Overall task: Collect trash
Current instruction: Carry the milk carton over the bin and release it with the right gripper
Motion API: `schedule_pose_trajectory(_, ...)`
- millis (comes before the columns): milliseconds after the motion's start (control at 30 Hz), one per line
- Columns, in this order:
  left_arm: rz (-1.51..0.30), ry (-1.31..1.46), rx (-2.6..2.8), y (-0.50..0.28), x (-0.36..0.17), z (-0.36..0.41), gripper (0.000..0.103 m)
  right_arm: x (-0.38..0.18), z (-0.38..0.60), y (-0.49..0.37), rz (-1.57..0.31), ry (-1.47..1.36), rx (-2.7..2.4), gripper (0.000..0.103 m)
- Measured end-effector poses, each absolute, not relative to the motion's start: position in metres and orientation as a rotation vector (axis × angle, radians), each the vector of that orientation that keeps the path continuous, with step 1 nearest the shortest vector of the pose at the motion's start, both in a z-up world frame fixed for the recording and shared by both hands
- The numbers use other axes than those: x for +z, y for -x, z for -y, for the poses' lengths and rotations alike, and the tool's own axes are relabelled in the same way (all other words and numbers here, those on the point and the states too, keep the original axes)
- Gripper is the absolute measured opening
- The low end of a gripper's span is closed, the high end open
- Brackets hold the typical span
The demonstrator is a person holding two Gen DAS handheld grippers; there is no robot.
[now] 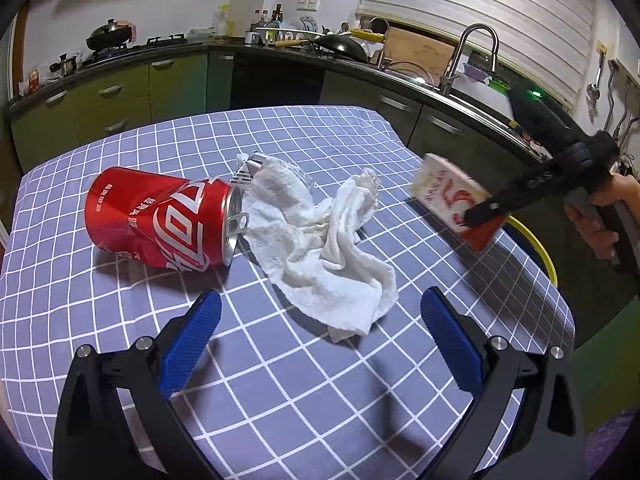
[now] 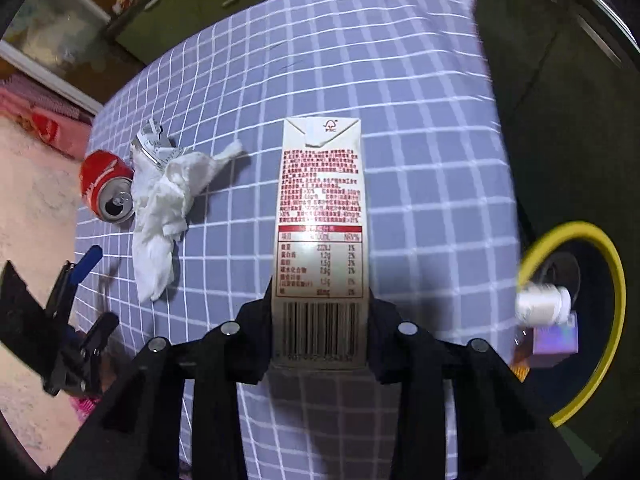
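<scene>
The right tongs (image 2: 320,320) are clamped on a milk carton (image 2: 320,216) — black fingers press its two narrow sides near the barcode end, and the carton hangs above the table (image 2: 420,152) near the edge with the checked cloth. From the left wrist view the same carton (image 1: 452,196) is tilted in the air over that table edge, with a hand (image 1: 600,216) on the tool's grip. Just past the edge sits a yellow-rimmed bin (image 2: 608,280), with a white bottle (image 2: 540,304) and a small purple box (image 2: 556,340) already inside. The left tongs (image 1: 320,308) hover wide open over the cloth — blue pads apart, nothing between them. Ahead of them lies a crumpled white paper towel (image 1: 320,248), touching a dented red soda can (image 1: 160,220) on its side. A second crushed can (image 1: 260,160) peeks out behind the towel.
</scene>
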State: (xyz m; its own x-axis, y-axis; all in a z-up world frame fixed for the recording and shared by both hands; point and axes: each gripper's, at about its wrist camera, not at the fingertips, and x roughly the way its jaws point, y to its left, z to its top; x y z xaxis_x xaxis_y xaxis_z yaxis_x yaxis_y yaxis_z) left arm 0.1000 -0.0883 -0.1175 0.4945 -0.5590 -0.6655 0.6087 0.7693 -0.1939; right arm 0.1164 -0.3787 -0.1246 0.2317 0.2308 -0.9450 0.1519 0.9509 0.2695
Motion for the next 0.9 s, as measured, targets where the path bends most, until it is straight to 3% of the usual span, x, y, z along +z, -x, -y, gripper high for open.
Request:
schedule_pose_trajectory(267, -0.764, -0.085, -0.745, -0.092, -0.116, 0.091, 0.098, -0.097, 0.482, -0.065, -1.266, -0.434, -0.125, 0.035)
schedule_pose_trajectory(667, -0.764, -0.105, -0.769, -0.088, -0.116, 0.097, 0.098, -0.14, 0.599, 0.002, -1.275, -0.557, -0.412, 0.036)
schedule_pose_trajectory(700, -0.766, -0.105, -0.772, -0.088, -0.117, 0.098, 0.098, -0.143, 0.601, 0.002, -1.278, -0.557, -0.423, 0.04)
schedule_pose_trajectory(733, -0.767, -0.105, -0.772, -0.088, -0.117, 0.098, 0.098, -0.146, 0.604, 0.003, -1.284, -0.554, -0.436, 0.055)
schedule_pose_trajectory(767, -0.768, -0.106, -0.773, -0.088, -0.117, 0.099, 0.098, -0.147, 0.607, 0.004, -1.272, -0.557, -0.448, 0.063)
schedule_pose_trajectory(900, -0.77, -0.116, -0.776, -0.087, -0.119, 0.101, 0.098, -0.135, 0.602, 0.014, -1.21, -0.573, -0.427, 0.063)
